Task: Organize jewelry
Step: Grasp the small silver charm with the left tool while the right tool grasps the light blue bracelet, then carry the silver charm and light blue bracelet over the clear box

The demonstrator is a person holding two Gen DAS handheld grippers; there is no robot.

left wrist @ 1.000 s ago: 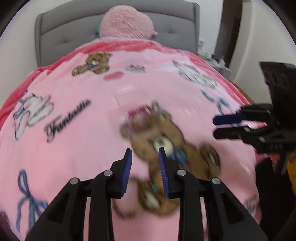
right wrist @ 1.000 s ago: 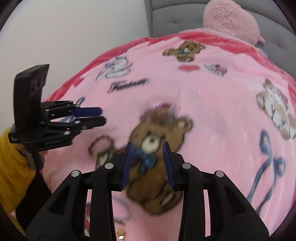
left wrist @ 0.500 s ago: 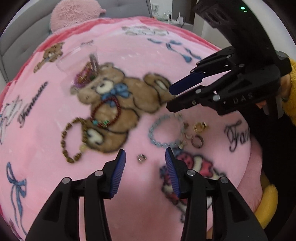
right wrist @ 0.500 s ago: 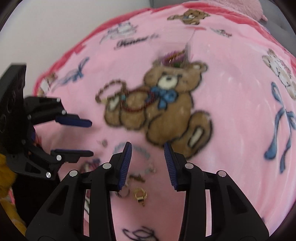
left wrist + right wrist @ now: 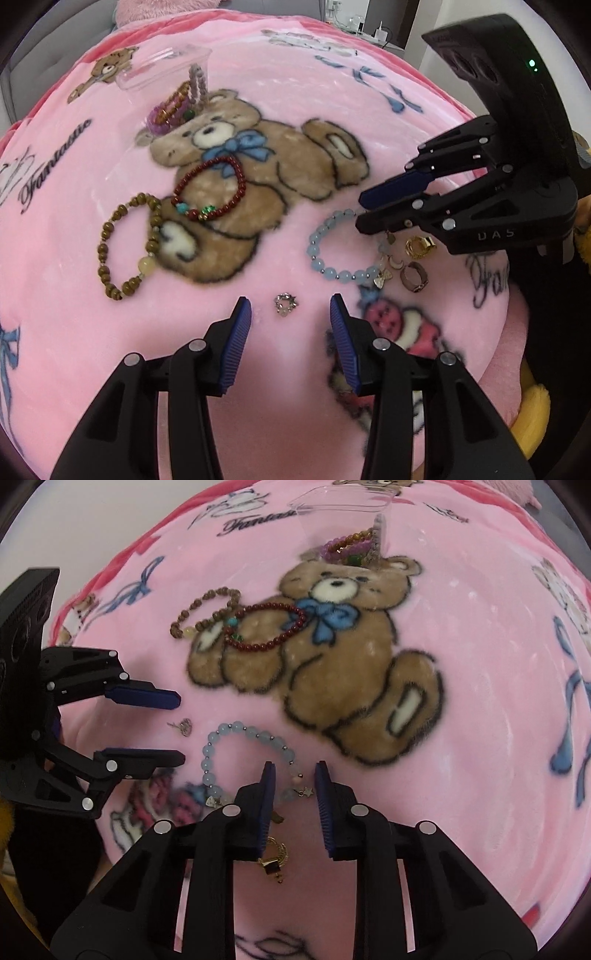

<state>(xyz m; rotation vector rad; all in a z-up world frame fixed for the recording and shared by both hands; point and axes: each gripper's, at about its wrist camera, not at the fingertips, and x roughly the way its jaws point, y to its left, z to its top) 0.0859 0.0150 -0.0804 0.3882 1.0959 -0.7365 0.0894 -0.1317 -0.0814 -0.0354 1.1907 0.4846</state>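
Your right claw (image 5: 292,775) covers part of the pale blue bracelet (image 5: 236,734); the gold ring (image 5: 273,853) beneath it is half hidden, its shape unclear.

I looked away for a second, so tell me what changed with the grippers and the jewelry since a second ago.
Both grippers swung down from looking across the bed toward the jewelry. The left gripper now hangs open over the small silver ring; the right gripper straddles the light blue bead bracelet, jaws open. Nothing was gripped or released. The red bead bracelet and brown bead bracelet lie as they did half a second ago.
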